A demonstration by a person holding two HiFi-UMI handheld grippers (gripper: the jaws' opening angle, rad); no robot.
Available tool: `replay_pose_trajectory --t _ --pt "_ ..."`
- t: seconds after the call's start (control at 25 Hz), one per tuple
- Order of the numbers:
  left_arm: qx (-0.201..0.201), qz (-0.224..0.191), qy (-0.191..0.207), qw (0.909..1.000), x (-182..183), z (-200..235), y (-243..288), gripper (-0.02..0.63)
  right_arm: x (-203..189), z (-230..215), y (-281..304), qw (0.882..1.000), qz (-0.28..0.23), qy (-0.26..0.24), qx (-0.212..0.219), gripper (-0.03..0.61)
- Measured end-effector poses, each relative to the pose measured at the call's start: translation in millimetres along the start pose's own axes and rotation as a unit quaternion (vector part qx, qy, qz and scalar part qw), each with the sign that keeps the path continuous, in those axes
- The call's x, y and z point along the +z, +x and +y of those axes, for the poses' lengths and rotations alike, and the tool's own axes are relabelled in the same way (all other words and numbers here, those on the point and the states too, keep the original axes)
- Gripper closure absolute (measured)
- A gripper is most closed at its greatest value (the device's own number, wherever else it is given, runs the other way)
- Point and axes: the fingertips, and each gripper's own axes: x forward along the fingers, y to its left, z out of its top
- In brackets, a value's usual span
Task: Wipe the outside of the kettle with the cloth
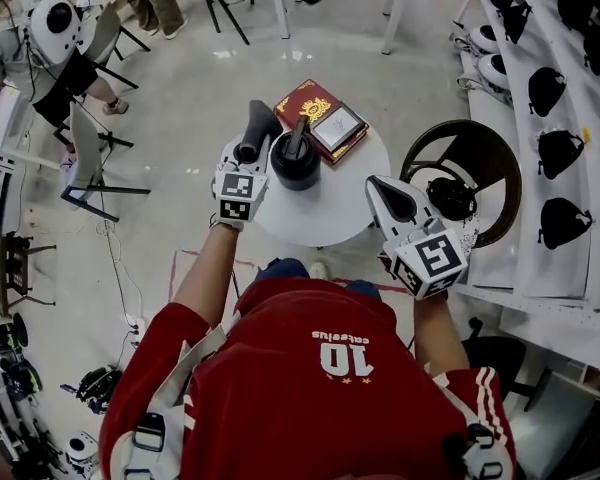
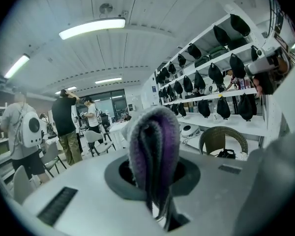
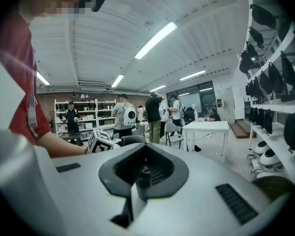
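Closest to me is the right gripper (image 1: 390, 196), hanging over the near right edge of the round white table (image 1: 330, 213). Its own view shows the jaws pressed together with nothing between them, so it's empty, and it's well apart from everything on the table.

A bit farther and to the left is the left gripper (image 1: 248, 154). Its jaws are clamped on the cloth (image 1: 259, 126), a folded grey thing that looks purplish up close and sticks out past the tips, pointing away from me.

The kettle (image 1: 296, 160) is black and stands upright on the table, just right of the left gripper, toward the far side of the tabletop. The cloth sits right beside its left side, but I honestly can't tell from here whether they're touching.

Just past the kettle, at the far right edge of the table, lies a red book (image 1: 310, 103). Off to the right of the table there's a wicker chair (image 1: 490, 163), and beyond that, white shelves (image 1: 570, 118) along the right wall.
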Motion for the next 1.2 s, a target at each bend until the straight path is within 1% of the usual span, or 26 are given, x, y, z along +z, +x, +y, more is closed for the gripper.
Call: replay_pose_trajectory --t 0.2,0.36,0.52,1.2 --pt "0.010 0.022 0.000 0.9997 -27 1 22 0.568 -5 -2 -1 1.000 0.007 0.002 -0.005 0.561" --pt "0.011 0.024 -0.013 0.9996 -36 -3 33 0.568 -9 0 0 1.000 0.017 -0.002 -0.005 0.561" --pt "-0.007 0.020 -0.031 0.9993 -34 -15 40 0.568 -11 -1 -1 1.000 0.021 -0.004 -0.009 0.561" --pt "-0.084 0.022 -0.014 0.9961 -23 -68 50 0.568 -11 -1 -16 1.000 0.014 0.004 -0.023 0.561"
